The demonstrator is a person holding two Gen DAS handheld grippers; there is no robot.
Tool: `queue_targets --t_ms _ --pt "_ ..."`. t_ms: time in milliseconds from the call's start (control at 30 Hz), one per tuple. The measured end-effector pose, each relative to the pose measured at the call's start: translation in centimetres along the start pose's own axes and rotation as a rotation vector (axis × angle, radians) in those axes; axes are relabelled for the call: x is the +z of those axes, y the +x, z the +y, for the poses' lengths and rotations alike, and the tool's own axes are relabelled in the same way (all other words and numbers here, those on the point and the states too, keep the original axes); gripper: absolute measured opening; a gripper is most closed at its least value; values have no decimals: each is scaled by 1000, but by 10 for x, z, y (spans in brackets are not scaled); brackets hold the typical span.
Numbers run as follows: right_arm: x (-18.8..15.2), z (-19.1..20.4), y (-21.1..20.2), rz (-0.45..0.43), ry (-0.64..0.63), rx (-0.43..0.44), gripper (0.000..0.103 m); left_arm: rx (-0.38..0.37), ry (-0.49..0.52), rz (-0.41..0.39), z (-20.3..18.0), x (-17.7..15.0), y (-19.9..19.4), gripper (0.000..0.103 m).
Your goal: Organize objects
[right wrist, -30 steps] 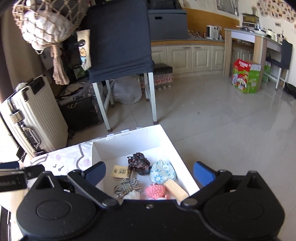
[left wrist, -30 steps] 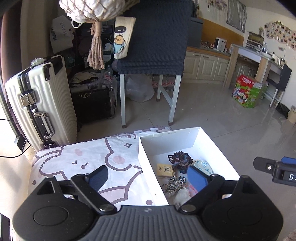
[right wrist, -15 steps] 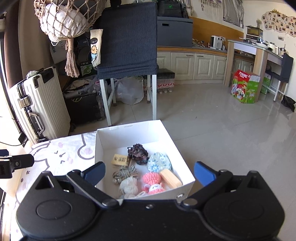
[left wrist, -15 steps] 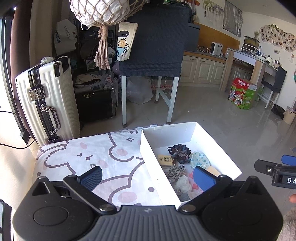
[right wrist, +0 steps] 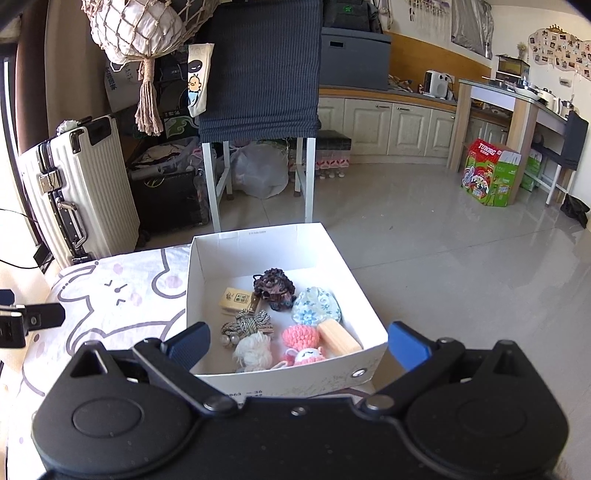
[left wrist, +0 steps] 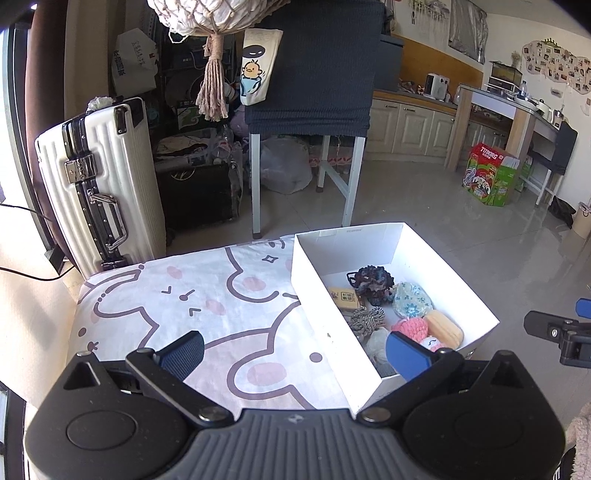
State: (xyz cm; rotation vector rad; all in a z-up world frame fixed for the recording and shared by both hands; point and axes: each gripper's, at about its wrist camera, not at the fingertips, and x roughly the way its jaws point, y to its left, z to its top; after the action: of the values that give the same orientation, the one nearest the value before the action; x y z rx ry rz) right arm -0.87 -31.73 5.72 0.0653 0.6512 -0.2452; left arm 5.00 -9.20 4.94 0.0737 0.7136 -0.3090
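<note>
- Glossy grey floor tiles fill a sunlit kitchen-living room; in front lies a cartoon-printed cloth (left wrist: 207, 310) spread over a table, with a white cardboard box (right wrist: 207, 258) at its right end.
- Left gripper (left wrist: 295, 350): fingers spread as wide as they go, nothing between them. Its left pad hangs over the cloth, its right pad over the near corner of the box; no contact shows.
- Right gripper (right wrist: 299, 347): also spread wide and empty, its two blue pads straddling the near wall of the box, one over the inside left corner and one outside the right corner. Whether either pad touches the cardboard cannot be told.
- Inside the box, packed close: a dark frilly scrunchie (right wrist: 274, 288), a tan printed tile (right wrist: 236, 298), a blue floral pouch (right wrist: 316, 307), a braided rope knot (right wrist: 247, 323), a fluffy white pom-pom (right wrist: 254, 349), a pink crochet ball (right wrist: 300, 336), a pink-and-white knitted toy (right wrist: 306, 356) and a smooth peach block (right wrist: 339, 341).
- From the left wrist view the right pad hides part of the pom-pom and toy.
- Behind stand a ribbed cream suitcase (left wrist: 99, 192) and a chair draped in dark ribbed fabric (right wrist: 258, 70); a netted bundle (right wrist: 136, 29) is cut off at the top edge.
</note>
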Motion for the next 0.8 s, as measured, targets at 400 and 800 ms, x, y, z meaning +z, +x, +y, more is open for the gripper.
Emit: queue_targets --t_ms 400,800 --pt "-4 7 2 18 -12 -3 103 2 16 4 -3 -3 -1 103" --pt "-6 6 2 21 -12 -4 103 -4 19 12 -4 -5 -3 103"
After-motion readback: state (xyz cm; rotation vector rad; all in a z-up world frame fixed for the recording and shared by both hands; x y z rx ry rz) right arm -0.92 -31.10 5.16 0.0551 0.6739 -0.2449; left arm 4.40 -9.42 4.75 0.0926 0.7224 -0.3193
